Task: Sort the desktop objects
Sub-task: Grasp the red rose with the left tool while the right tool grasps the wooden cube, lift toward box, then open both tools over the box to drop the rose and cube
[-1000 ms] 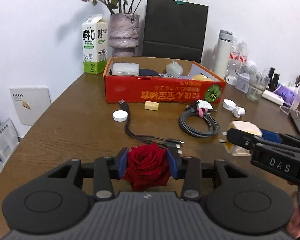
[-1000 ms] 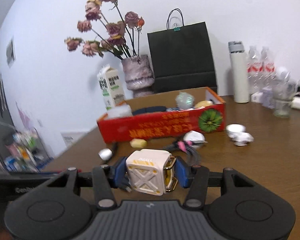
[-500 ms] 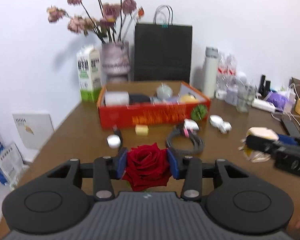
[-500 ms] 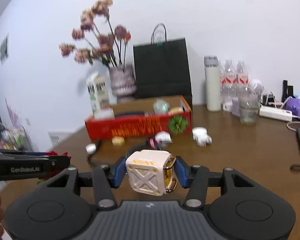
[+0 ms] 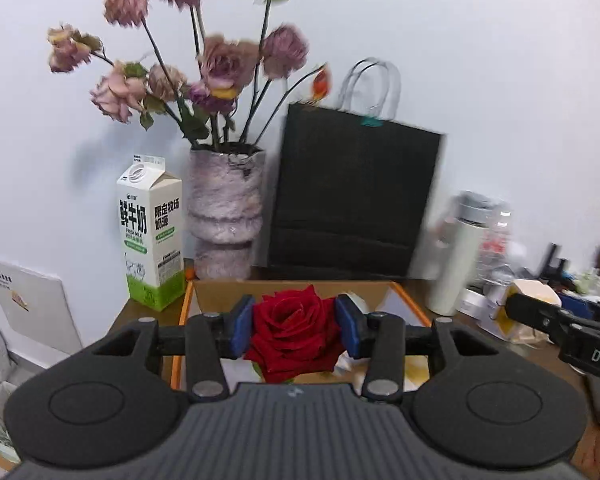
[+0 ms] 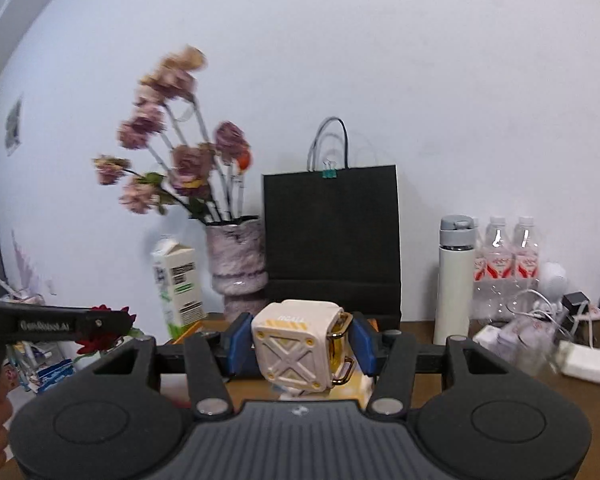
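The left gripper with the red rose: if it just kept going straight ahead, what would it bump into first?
Probably the open orange box just below and ahead of the left gripper; the rose would likely reach it first. Depth is unclear.

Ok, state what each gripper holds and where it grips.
Left gripper: red rose, pinched across the bloom. Right gripper: cream cube gadget, clamped by opposite sides.
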`<state>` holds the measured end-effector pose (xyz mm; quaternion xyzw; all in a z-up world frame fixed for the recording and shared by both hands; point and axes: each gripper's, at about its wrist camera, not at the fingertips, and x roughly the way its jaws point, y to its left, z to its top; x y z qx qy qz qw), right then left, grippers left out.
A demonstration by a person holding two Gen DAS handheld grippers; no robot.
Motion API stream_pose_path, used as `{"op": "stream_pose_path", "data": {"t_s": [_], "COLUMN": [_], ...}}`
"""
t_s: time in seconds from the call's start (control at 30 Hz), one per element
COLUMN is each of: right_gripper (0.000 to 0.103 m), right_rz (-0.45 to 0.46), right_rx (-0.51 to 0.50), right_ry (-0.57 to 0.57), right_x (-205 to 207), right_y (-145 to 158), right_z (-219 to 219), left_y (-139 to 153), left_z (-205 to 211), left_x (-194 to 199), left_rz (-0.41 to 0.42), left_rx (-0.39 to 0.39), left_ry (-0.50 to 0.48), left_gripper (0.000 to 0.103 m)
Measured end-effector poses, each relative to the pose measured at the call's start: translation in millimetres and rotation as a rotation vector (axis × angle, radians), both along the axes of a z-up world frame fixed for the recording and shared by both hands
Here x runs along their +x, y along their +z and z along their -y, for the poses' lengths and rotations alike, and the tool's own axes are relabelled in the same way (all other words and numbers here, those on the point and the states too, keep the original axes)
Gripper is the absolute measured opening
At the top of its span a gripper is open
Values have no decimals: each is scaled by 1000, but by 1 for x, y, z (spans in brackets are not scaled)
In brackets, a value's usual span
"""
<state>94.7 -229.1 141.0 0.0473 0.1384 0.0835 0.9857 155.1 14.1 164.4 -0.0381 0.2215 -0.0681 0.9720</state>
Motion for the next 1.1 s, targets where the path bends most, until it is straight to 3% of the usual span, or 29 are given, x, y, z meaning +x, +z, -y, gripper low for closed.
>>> {"op": "stream_pose_path", "data": {"t_s": [0.17,0.27,0.33,0.5,0.57,0.63,0.67,0.77,0.87,0.97,1.1], "right_gripper": [51,51,51,51,52,51,54,73,76,83,83], "right_rz": [-102,-167,-211,-360,-411,-460,-442,-389,-356,-316,-296], "right_rx": [30,15,-9,-61,-73,-74,-62,-3,36,22,22], "right_ry": [-37,-48,-52,-67,-82,-96,-103,-97,-95,-100,-89], "right_x": [94,146,173,224,235,241,238,226,216,207,198], "right_y": [-34,-55,-68,-101,-114,-120,-116,-107,-94,-82,-72], "right_z": [-4,-11,-17,-24,-25,-24,-23,-20,-17,-17,-15], "left_y": [-48,-75,-89,-106,-112,-114,-112,-103,-93,-85,-83], "left_z": [13,25,29,28,30,30,32,36,36,31,25], "left_x": [86,117,139,166,172,169,168,161,157,153,151], "left_rz": [-113,-149,-218,-296,-329,-322,-321,-289,-257,-233,-221], "left_rx": [25,101,130,86,81,74,77,74,79,79,89], "left_ry": [64,95,82,58,72,65,53,51,54,75,104], "left_gripper": [45,46,46,55,79,80,84,93,99,101,103]}}
